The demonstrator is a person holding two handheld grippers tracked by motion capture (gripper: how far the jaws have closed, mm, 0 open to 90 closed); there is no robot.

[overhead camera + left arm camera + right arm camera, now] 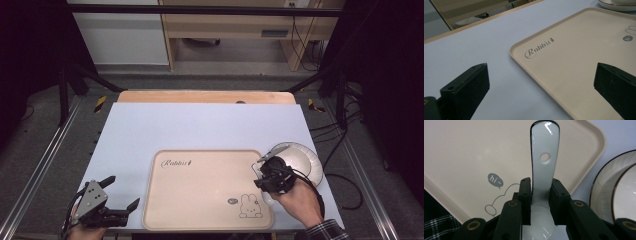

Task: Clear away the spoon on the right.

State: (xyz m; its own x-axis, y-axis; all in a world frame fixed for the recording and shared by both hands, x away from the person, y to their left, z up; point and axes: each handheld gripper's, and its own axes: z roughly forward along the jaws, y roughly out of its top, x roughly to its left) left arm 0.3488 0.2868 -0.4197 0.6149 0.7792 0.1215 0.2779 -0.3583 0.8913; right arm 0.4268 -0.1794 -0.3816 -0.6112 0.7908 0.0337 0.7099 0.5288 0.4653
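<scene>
Gripping a white spoon [545, 167], the right claw [541, 192] overhangs the tray's edge [596, 157].

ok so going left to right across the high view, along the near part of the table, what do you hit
left gripper, jaws apart → beige tray → right gripper clamped on a white spoon → white plate

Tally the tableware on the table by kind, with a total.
Tray: 1
Plate: 1
Bowl on the plate: 1
Spoon, white, held in the right gripper: 1
Total: 4
</scene>
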